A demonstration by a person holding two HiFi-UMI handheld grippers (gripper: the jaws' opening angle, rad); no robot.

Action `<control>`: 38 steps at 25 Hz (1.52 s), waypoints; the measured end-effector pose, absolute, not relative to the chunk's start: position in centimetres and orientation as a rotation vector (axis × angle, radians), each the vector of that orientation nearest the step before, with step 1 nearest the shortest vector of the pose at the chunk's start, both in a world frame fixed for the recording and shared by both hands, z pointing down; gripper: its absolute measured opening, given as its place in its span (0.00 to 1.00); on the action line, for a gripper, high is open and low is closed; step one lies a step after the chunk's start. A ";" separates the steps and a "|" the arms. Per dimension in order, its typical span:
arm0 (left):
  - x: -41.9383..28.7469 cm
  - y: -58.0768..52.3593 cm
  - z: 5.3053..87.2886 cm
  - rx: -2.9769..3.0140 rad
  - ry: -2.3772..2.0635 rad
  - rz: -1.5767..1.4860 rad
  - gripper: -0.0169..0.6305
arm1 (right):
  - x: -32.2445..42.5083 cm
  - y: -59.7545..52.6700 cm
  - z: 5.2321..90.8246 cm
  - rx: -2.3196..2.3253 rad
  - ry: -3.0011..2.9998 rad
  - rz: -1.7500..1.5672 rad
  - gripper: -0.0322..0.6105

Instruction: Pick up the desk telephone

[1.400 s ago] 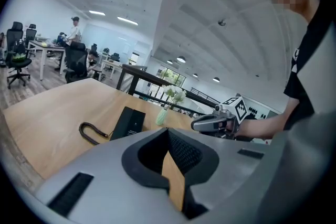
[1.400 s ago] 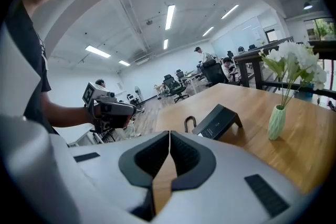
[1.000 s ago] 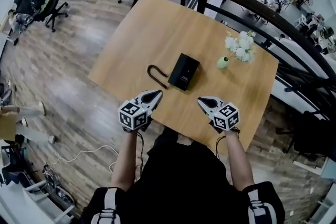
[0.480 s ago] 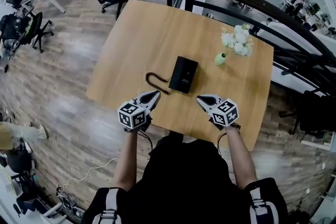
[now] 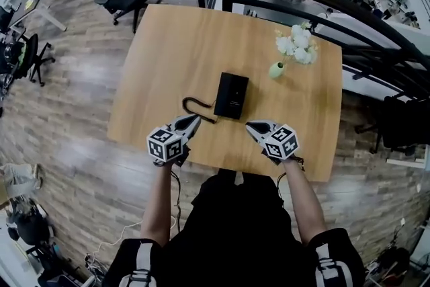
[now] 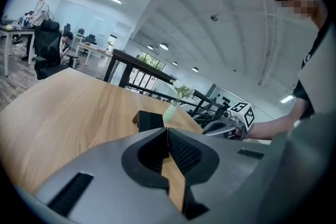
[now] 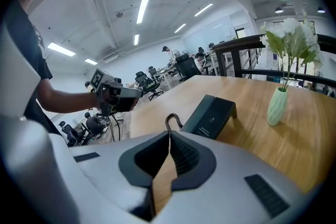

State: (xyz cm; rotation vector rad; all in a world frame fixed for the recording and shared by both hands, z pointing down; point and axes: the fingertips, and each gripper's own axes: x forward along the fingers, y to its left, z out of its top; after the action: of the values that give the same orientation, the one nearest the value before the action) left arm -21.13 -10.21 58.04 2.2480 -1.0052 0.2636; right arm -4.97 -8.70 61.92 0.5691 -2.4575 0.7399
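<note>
1. Your left gripper [image 6: 167, 132] has its jaws pressed together. Nothing sits between the pads, and only bare wood shows through the notch behind them.
2. Your right gripper [image 7: 169, 138] is the same: jaws together and empty.
3. Just ahead of the left jaws lies the black coiled cord [image 5: 195, 106], close to the tips but apart from them.
4. The cord runs on to the desk telephone [image 5: 231, 95]. This low black slab lies flat on the wooden table [image 5: 175, 44], ahead of both pairs of jaws and touching neither. No view makes out a separate handset.
5. Beyond the telephone, well away from either pair of jaws and on the right gripper's side, stands a pale green vase [image 5: 276, 70] of white flowers [image 5: 293, 42].
6. Judged from this, you are on the approach step: both grippers point toward the telephone and nothing is gripped yet.
7. The next move likely calls for you to spread the jaws before you arrive, since closed tips would only push the body across the wood.
8. Then bring the pads over an edge of the body, probably one gripper per side. Mind the cord near the left jaws, which could get trapped or drag on the lift.
</note>
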 end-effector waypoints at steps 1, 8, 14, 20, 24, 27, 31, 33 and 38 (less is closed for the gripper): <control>-21.1 -10.4 58.2 2.247 -0.992 0.267 0.06 | -5.0 -8.7 62.0 0.568 -2.453 0.741 0.09; -19.7 -11.4 59.0 2.265 -0.916 0.243 0.06 | -4.6 -9.4 63.0 0.588 -2.439 0.788 0.09; -18.8 -12.2 60.7 2.252 -0.893 0.222 0.06 | -4.3 -10.6 64.7 0.574 -2.434 0.838 0.09; -18.3 -13.6 62.2 2.221 -0.863 0.259 0.17 | -4.0 -11.9 65.7 0.535 -2.409 0.893 0.09; -18.5 -15.4 63.8 2.194 -0.869 0.286 0.23 | -4.0 -13.2 66.6 0.501 -2.399 0.923 0.09; -18.6 -16.5 64.9 2.170 -0.879 0.301 0.25 | -3.8 -14.3 67.6 0.498 -2.393 0.947 0.09; -18.9 -17.2 66.3 2.139 -0.875 0.321 0.28 | -4.1 -15.3 69.0 0.504 -2.378 0.994 0.13; -18.8 -17.4 67.1 2.129 -0.865 0.337 0.29 | -4.1 -15.8 69.9 0.512 -2.366 1.021 0.25; -17.5 -18.4 69.6 2.119 -0.817 0.390 0.29 | -3.8 -18.1 71.6 0.624 -2.364 1.112 0.32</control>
State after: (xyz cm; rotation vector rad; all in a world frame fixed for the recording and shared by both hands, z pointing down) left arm -17.53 -18.44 69.63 2.1187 -0.8172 0.3902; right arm -3.81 -18.09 71.63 0.6240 -2.3642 1.1118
